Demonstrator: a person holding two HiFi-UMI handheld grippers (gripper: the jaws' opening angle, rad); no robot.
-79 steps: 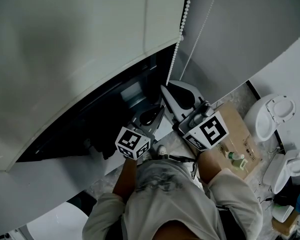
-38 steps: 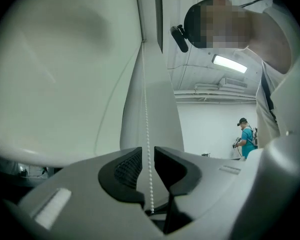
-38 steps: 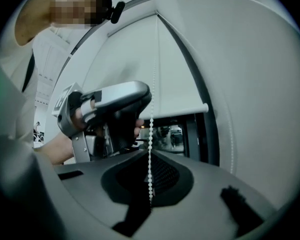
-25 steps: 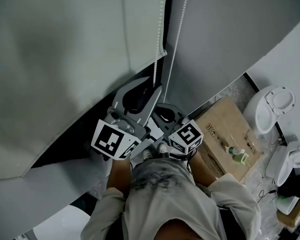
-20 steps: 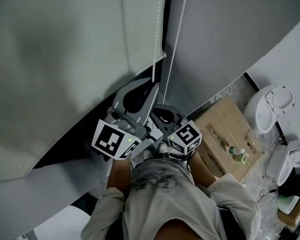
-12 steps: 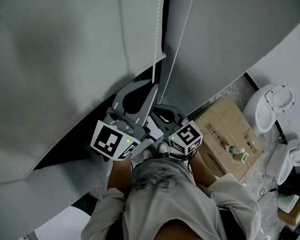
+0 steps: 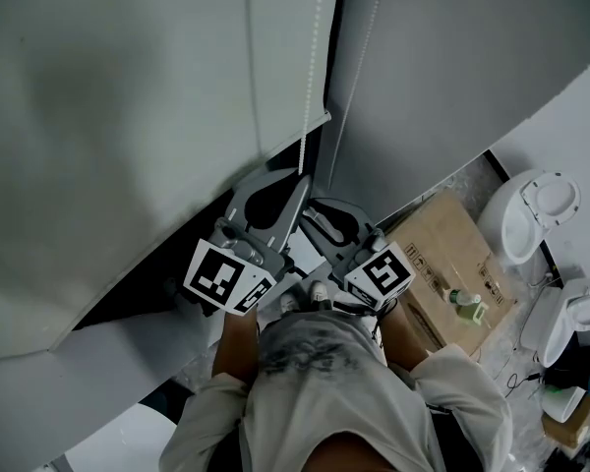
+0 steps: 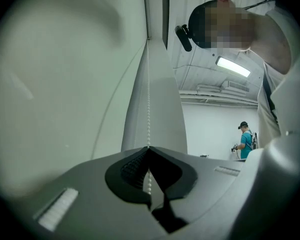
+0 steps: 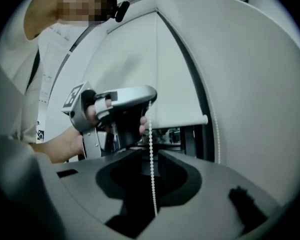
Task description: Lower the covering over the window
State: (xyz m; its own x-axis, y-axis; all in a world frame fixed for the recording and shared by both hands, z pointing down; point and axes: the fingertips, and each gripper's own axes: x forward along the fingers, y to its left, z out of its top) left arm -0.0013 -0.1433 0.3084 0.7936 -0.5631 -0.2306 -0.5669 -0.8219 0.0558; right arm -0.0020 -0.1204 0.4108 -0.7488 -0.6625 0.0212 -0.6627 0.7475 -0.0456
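Foreground: right hand-held gripper [image 9: 149,153], jaws apart, just been opening; bead chain [image 9: 152,184] hangs loose in the gap between them. The chain runs up to the tip of the left hand-held gripper [image 9: 151,96], pinched there; a hand [image 9: 92,115] holds that tool. Behind: white roller blind [image 9: 155,69], bottom rail [image 9: 182,120] above a dark window gap [image 9: 172,134]. A second chain strand [image 9: 216,134] hangs right of the blind

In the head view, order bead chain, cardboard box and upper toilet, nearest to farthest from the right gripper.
1. Bead chain: between the jaws of the right gripper, which have just been opening.
2. Cardboard box: floor, to its right.
3. Upper toilet: far right, beyond the box.
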